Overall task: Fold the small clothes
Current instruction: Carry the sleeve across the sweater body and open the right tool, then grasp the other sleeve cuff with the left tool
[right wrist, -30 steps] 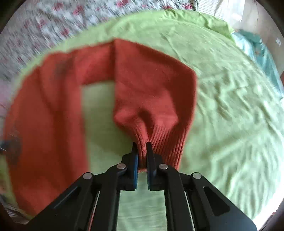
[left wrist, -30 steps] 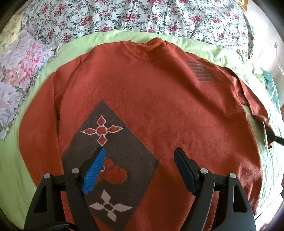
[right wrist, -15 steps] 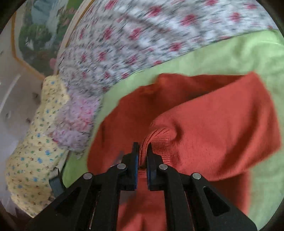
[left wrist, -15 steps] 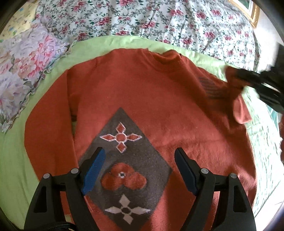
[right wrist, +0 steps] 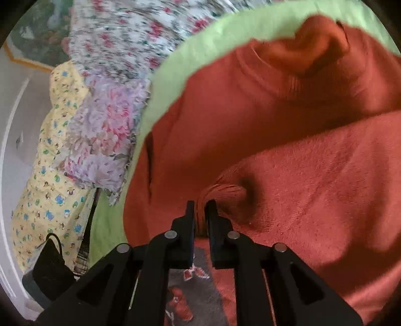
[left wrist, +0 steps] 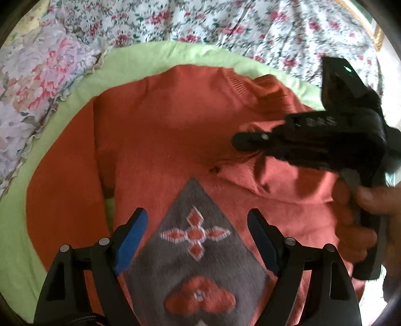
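A rust-orange sweater (left wrist: 163,140) with a grey diamond patch (left wrist: 198,240) lies face up on a green sheet (left wrist: 75,105). My left gripper (left wrist: 195,238) hovers open and empty above the patch. My right gripper (right wrist: 199,213) is shut on the ribbed cuff (right wrist: 223,193) of the sweater's right sleeve (right wrist: 313,180), which is folded across the chest. In the left wrist view the right gripper (left wrist: 240,140) comes in from the right over the chest, held by a hand (left wrist: 371,200). The left sleeve (left wrist: 65,175) lies flat beside the body.
A floral quilt (left wrist: 225,22) runs along the far side of the bed. A lilac floral pillow (left wrist: 32,82) lies at the left, with a yellow printed cloth (right wrist: 50,180) beside it. A black object (right wrist: 47,270) sits at the bed's left edge.
My right gripper has carried the right sleeve's cuff from the sweater's right side across to the middle of the chest. My left gripper has moved forward up the sweater, still open.
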Motion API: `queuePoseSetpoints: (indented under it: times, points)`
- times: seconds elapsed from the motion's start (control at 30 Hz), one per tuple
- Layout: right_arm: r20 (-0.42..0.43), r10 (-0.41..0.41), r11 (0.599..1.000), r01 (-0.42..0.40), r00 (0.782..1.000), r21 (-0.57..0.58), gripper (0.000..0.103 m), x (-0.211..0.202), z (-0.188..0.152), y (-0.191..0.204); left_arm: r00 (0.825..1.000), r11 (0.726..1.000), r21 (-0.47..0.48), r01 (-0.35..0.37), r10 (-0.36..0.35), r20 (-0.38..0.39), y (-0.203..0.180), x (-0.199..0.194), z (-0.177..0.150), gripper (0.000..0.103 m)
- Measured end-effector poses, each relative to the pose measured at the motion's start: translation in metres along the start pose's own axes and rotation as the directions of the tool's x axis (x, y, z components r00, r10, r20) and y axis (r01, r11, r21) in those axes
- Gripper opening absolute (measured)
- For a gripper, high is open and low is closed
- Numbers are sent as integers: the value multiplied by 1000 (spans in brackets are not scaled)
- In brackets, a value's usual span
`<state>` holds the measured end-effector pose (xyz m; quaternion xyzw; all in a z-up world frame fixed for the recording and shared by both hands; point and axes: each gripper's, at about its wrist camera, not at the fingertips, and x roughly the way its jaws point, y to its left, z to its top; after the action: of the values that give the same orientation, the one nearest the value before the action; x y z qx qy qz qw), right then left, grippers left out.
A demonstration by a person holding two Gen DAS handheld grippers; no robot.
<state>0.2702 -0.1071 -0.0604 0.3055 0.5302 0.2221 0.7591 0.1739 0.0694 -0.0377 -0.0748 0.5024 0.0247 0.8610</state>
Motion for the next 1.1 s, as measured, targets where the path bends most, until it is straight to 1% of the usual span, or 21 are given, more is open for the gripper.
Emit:
queuePoseSetpoints:
  times: [0.03, 0.1, 0.17, 0.23, 0.27, 0.33, 0.37, 0.43, 0.47, 0.53, 0.57, 0.6, 0.63, 0.7, 0.77, 0.83, 0.87, 0.9, 1.0, 1.07, 1.1]
  points:
    - [-8, -2, 1000, 2, 1000, 15, 33, 2, 0, -3, 1000, 1000, 2, -7, 7, -7, 0, 6, 5, 82]
    - [-11, -3, 999, 3, 1000, 53, 42, -3, 1, -11, 1000, 1000, 25, -14, 15, -14, -3, 20, 16, 82]
    - [38, 31, 997, -33, 999, 69, 43, -23, -1, -17, 1000, 998, 49, -26, 26, -17, -6, 34, 29, 82]
    - [68, 36, 995, -42, 997, 90, 43, -39, 0, -26, 999, 998, 57, -25, 27, -32, -7, 50, 42, 82]
    - [97, 40, 993, -51, 994, 111, 43, -55, -2, -33, 999, 998, 52, -17, 20, -47, -8, 58, 46, 83]
    - [142, 39, 989, -58, 989, 134, 43, -76, -8, -39, 996, 1000, 21, 13, -11, -91, -7, 77, 58, 83]
    - [172, 32, 987, -58, 985, 147, 43, -92, -17, -45, 996, 1000, 7, 30, -30, -89, -7, 80, 62, 83]
    - [208, 9, 985, -44, 978, 165, 43, -111, -30, -51, 994, 995, -18, 95, -96, -54, -10, 81, 68, 80]
    - [228, -6, 984, -35, 974, 174, 43, -124, -38, -57, 989, 990, -29, 139, -140, -41, -13, 82, 71, 71]
    - [251, -36, 981, -13, 967, 191, 43, -136, -47, -61, 981, 982, -30, 188, -189, -36, -20, 82, 74, 35]
    - [265, -52, 980, -3, 963, 201, 43, -144, -51, -65, 981, 982, -23, 190, -191, -37, -23, 82, 74, 25]
    - [274, -61, 978, 3, 960, 208, 43, -148, -54, -66, 982, 983, -8, 185, -186, -34, -26, 81, 74, 9]
    - [288, -72, 976, 7, 955, 219, 43, -154, -56, -70, 986, 986, 12, 168, -168, -24, -28, 79, 73, 5]
    - [309, -87, 973, 15, 947, 228, 43, -163, -58, -73, 989, 989, 27, 148, -148, 0, -24, 68, 74, 3]
    - [330, -120, 971, 41, 936, 237, 43, -172, -59, -76, 992, 993, 28, 111, -113, 60, -13, 49, 76, 3]
    - [348, -166, 962, 74, 923, 263, 43, -183, -60, -82, 991, 998, -13, 55, -53, 122, 13, 33, 83, 2]
    - [362, -195, 955, 92, 912, 283, 43, -191, -61, -89, 991, 999, -35, 32, -27, 133, 24, 31, 87, 2]
    - [371, -212, 950, 103, 904, 294, 43, -197, -63, -93, 990, 998, -65, 12, -3, 140, 40, 30, 91, 2]
    - [385, -292, 924, 155, 875, 350, 43, -213, -63, -115, 991, 993, -119, 10, 6, 130, 62, 31, 95, 2]
    - [383, -337, 904, 183, 860, 386, 43, -216, -60, -130, 991, 994, -106, -2, 16, 129, 60, 31, 92, 2]
    - [379, -350, 899, 193, 857, 393, 47, -217, -58, -135, 991, 995, -101, -5, 18, 129, 58, 30, 93, 2]
